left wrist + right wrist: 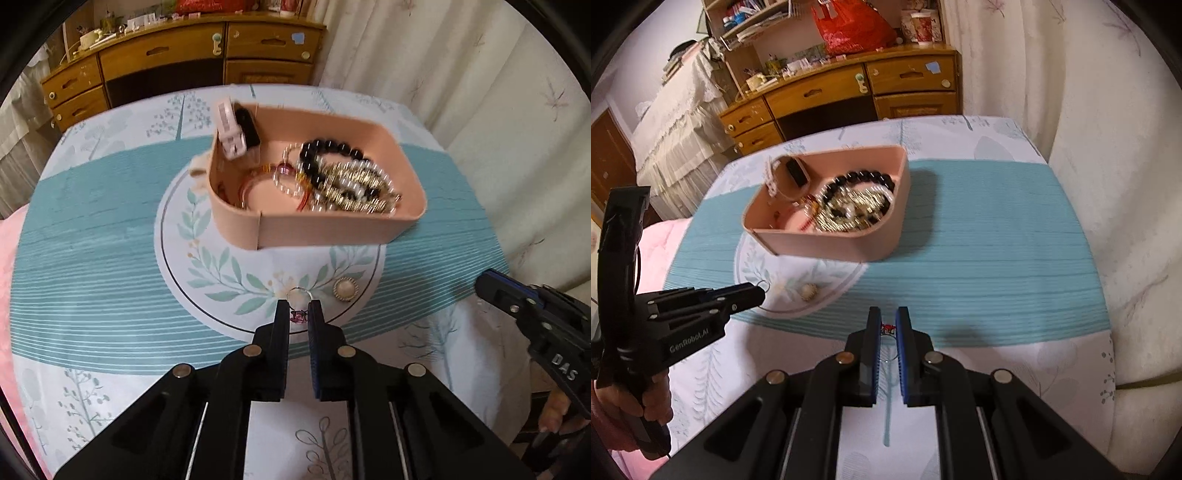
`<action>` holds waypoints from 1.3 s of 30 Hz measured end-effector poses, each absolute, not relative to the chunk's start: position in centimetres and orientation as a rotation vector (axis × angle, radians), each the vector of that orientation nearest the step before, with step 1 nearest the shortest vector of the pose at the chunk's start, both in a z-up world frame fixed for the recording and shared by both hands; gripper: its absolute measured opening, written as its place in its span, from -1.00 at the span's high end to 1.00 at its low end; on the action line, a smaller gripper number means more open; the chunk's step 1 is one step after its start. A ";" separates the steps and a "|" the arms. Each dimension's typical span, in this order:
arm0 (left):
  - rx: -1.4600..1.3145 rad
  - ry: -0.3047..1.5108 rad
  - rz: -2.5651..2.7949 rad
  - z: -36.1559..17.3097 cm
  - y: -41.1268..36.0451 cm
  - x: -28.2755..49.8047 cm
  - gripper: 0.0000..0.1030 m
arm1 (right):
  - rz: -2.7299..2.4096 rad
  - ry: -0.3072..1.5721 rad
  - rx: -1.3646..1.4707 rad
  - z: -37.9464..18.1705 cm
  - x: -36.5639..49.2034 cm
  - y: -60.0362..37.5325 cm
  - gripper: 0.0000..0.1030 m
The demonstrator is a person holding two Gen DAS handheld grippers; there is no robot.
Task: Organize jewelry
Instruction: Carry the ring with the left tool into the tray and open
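While my left gripper [298, 308] hangs over the round leaf-printed mat [221, 280], its jaws stand narrowly apart around a thin silver ring with a pink stone [298, 314], whose hoop juts forward past the fingertips. Whether the pads actually press on it cannot be told. My right gripper [887, 318] sits above the teal-striped cloth of the tabletop [997, 266], jaws likewise narrow, with a small ring bearing a red stone [888, 328] between them; contact is again unclear. Just right of the left gripper, a round cream-coloured brooch with a gilt rim [345, 288] lies on the mat. Farther back, partly on the mat, stands the pink rounded jewelry tray [332, 230], holding a black bead bracelet [328, 153], a tangle of gold and pearl chains [354, 188] and a white watch strap [229, 129] draped over its rear wall.
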State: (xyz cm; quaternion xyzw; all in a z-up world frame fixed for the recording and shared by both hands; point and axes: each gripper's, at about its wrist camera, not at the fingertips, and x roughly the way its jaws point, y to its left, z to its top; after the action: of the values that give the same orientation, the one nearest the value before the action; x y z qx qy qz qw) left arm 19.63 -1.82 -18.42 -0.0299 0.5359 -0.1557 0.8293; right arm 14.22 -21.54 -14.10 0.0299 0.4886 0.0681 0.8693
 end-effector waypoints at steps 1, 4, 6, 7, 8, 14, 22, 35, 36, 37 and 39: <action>-0.068 1.127 -0.332 -17.8 -1.7 19.6 0.86 | 0.148 1.013 0.064 -13.8 14.3 -21.4 0.85; -0.078 1.096 -0.333 -15.7 -1.4 19.9 0.86 | 0.178 0.986 0.081 -12.8 14.8 -20.9 0.85; -0.084 1.075 -0.335 -14.4 -1.4 20.4 0.86 | 0.204 0.964 0.086 -12.0 15.3 -20.5 0.85; -0.085 1.064 -0.334 -13.8 -1.3 20.5 0.86 | 0.216 0.952 0.085 -11.7 15.5 -20.2 0.85; -0.087 1.056 -0.334 -13.4 -1.1 20.5 0.86 | 0.227 0.938 0.085 -11.3 15.8 -19.8 0.85; -0.116 1.001 -0.328 -10.7 -0.1 23.1 0.85 | 0.303 0.835 0.097 -9.2 18.0 -18.0 0.85; -0.119 0.964 -0.332 -9.3 -0.7 26.3 0.80 | 0.301 0.768 0.132 -8.1 21.5 -17.5 0.84; -0.154 1.062 -0.199 -10.8 2.4 26.1 -0.38 | 0.244 0.893 0.179 -10.4 21.6 -19.0 0.57; -0.157 1.081 -0.181 -11.2 2.8 25.8 -0.48 | 0.239 0.912 0.194 -10.9 21.5 -19.0 0.57; -0.160 1.101 -0.157 -11.5 3.3 25.5 -0.52 | 0.233 0.933 0.208 -11.4 21.3 -19.1 0.57; -0.157 1.156 -0.093 -12.4 4.4 24.6 -0.67 | 0.221 0.986 0.237 -12.7 21.0 -18.9 0.57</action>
State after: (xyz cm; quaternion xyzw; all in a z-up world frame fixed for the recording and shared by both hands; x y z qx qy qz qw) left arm 24.56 4.42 -12.38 -0.0743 0.5457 -0.0439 0.8335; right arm 21.02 -18.91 -12.70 0.1135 0.4710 0.1056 0.8684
